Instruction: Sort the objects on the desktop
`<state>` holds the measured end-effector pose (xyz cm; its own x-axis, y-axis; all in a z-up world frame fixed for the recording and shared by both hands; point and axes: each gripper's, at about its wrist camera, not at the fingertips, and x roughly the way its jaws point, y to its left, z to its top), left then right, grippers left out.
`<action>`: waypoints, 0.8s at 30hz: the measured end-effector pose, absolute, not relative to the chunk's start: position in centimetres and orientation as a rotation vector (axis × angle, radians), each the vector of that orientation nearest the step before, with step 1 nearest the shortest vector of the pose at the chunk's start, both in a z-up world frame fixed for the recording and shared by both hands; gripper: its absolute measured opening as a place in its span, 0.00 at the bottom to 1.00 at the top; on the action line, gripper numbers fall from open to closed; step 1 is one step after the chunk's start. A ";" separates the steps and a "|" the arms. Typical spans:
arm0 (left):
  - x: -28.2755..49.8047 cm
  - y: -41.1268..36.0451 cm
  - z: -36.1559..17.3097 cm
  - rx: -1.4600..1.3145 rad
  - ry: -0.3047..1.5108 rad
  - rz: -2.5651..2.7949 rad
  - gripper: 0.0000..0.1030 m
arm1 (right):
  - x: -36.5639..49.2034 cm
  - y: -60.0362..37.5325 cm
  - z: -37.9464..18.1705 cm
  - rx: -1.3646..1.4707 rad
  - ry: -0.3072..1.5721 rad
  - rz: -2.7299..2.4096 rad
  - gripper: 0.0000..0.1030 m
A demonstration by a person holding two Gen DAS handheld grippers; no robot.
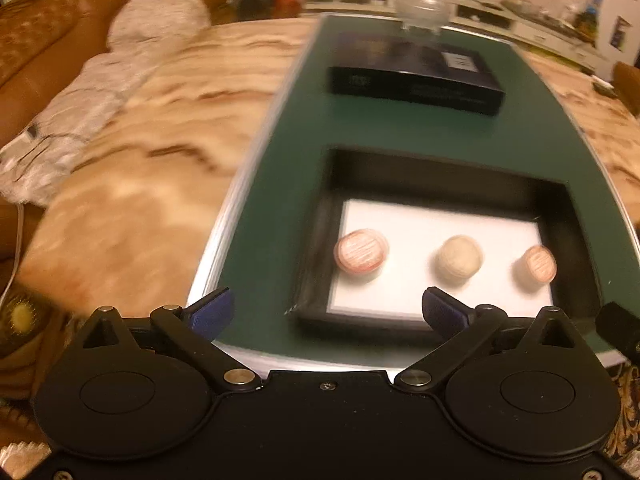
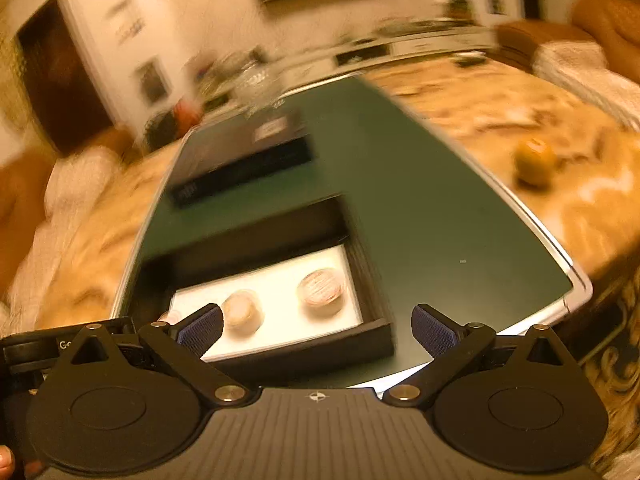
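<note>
- The marbled tan table (image 1: pixel 132 184) fills most of both views, with a brown sofa (image 1: pixel 44 32) and a pale blanket (image 1: pixel 100 92) along its far left edge.
- A dark green mat (image 1: pixel 400 128) with a silver border lies on the table, running away from both cameras.
- A flat dark box (image 1: pixel 416 76) lies on the far part of the mat; a clear glass jar (image 1: pixel 424 4) stands just beyond it, blurred.
- A shallow black tray (image 1: pixel 576 240) with a white floor sits on the near part of the mat.
- Three small round pieces lie in a row on the tray's white floor, apart from one another: a pink striped disc (image 1: pixel 362 254) at the left, a cream ball (image 1: pixel 459 260) in the middle, and a smaller pink disc (image 1: pixel 538 266) at the right.
- The left gripper (image 1: pixel 326 314) hangs above the tray's near edge, its blue-padded fingers spread wide with nothing between them.
- The right gripper (image 2: pixel 316 332) hangs over the tray's near right corner, its fingers likewise wide apart and holding nothing.
- A small orange round thing (image 2: pixel 534 160) rests on the bare table, right of the mat and well apart from the tray; it is too blurred to identify.
</note>
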<state>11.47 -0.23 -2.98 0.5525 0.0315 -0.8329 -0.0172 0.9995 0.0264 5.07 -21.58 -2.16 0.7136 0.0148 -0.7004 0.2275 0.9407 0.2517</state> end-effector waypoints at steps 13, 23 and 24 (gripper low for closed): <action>4.3 3.6 0.6 0.006 0.966 0.050 1.00 | -1.1 -15.5 3.0 0.205 0.812 -0.081 1.00; 1.0 2.9 0.7 0.042 0.971 0.001 1.00 | -3.4 -14.9 3.6 0.134 0.831 -0.079 1.00; 0.8 2.8 0.8 0.046 0.971 -0.001 1.00 | -3.5 -14.9 3.5 0.130 0.835 -0.077 1.00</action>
<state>0.77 2.79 0.77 0.5646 0.0196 -0.8251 0.0215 0.9990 0.0385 -3.53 -14.86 3.54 0.6689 -0.0171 -0.7432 0.1192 0.9893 0.0846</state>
